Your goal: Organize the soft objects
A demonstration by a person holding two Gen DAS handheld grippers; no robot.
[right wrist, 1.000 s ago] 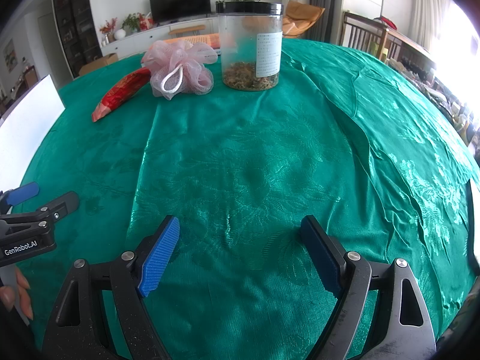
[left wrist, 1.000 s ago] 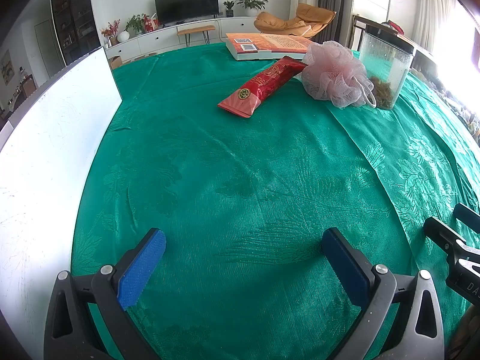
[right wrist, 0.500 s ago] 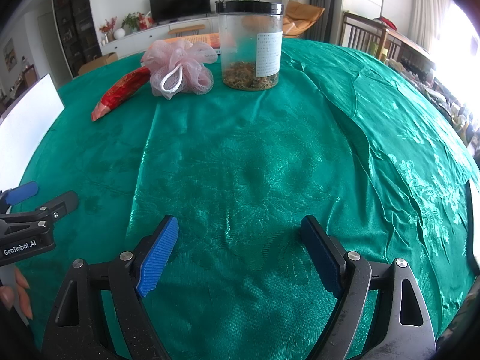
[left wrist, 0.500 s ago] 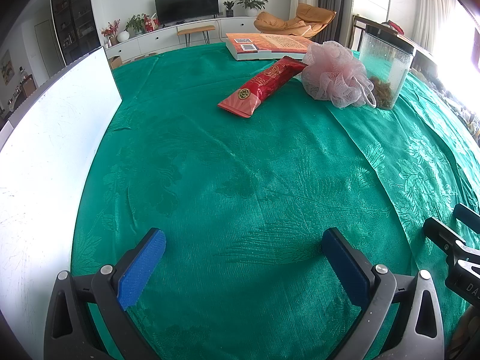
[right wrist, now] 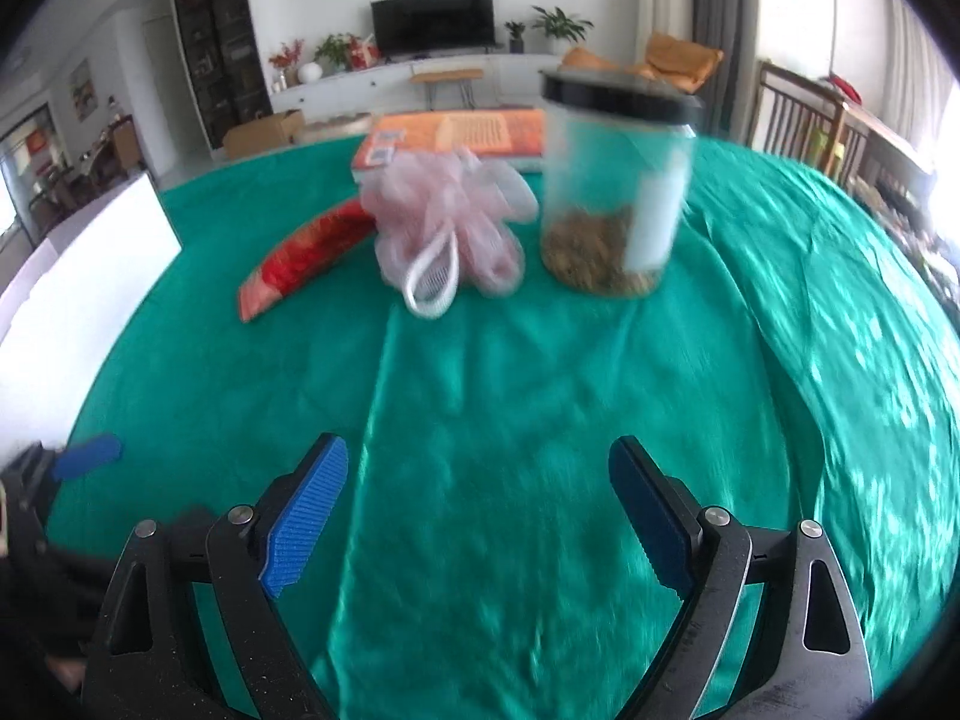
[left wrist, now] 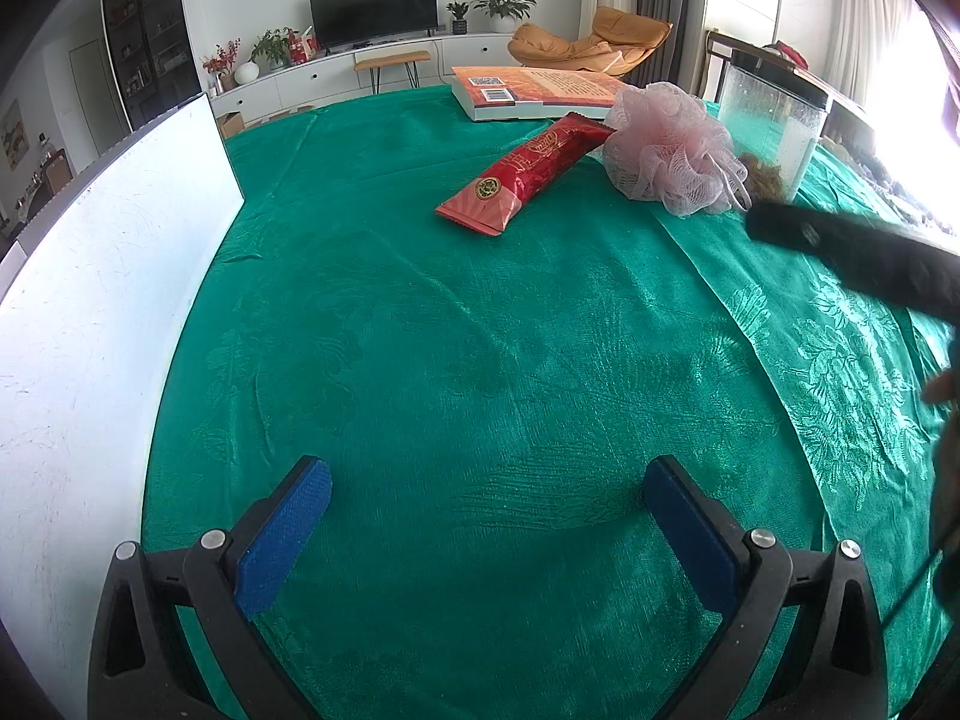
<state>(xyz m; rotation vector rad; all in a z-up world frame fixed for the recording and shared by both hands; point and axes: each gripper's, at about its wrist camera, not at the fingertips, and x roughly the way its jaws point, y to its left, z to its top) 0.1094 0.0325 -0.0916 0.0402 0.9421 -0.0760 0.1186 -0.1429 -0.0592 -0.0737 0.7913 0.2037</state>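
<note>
Where the left view looks across the green-clothed tabletop [left wrist: 480, 330], the pink bath pouf [left wrist: 672, 150] half hides a jar [left wrist: 774, 126]; the left gripper [left wrist: 489, 516] fingers stand apart, empty. Right view blurs: the right gripper [right wrist: 480, 492] is opening on nothing, pouf far ahead.

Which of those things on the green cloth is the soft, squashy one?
The pink mesh bath puff, between the red packet and the lidded jar; only it is fluffy netting.
</note>
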